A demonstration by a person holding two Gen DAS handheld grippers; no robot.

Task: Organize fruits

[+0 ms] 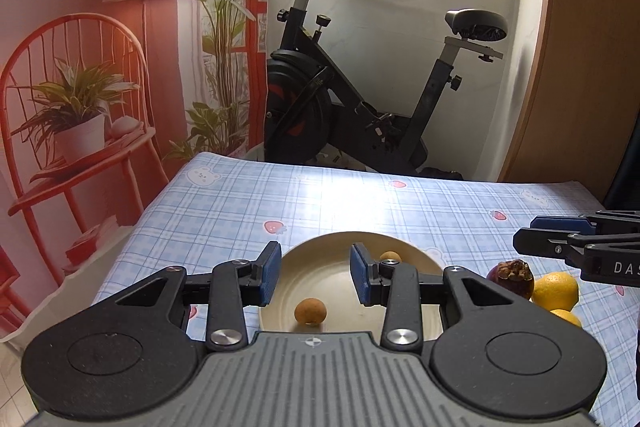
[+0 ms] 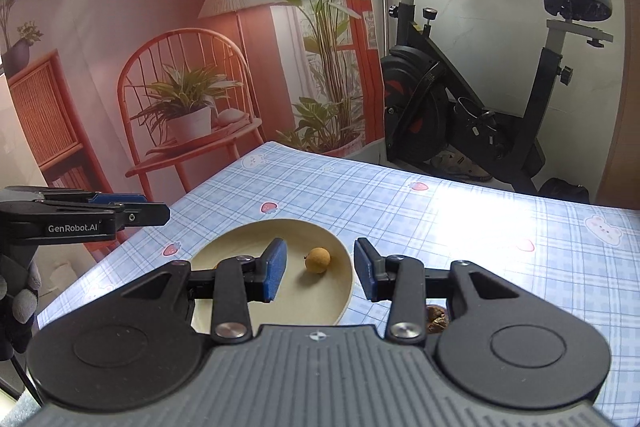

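Two tools: my left tool (image 1: pixel 314 277) and right tool (image 2: pixel 320 269) both apart, nothing gripped, over the plate (image 1: pixel 316 283) w/ two longans (image 1: pixel 310 311). Mangosteen (image 1: pixel 514 277), lemons (image 1: pixel 558 291) beside the plate's right, twd the surface's right edge.

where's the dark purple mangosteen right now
In the left wrist view the dark purple mangosteen sits on the blue checked tablecloth, right of the cream plate and touching the yellow lemon.
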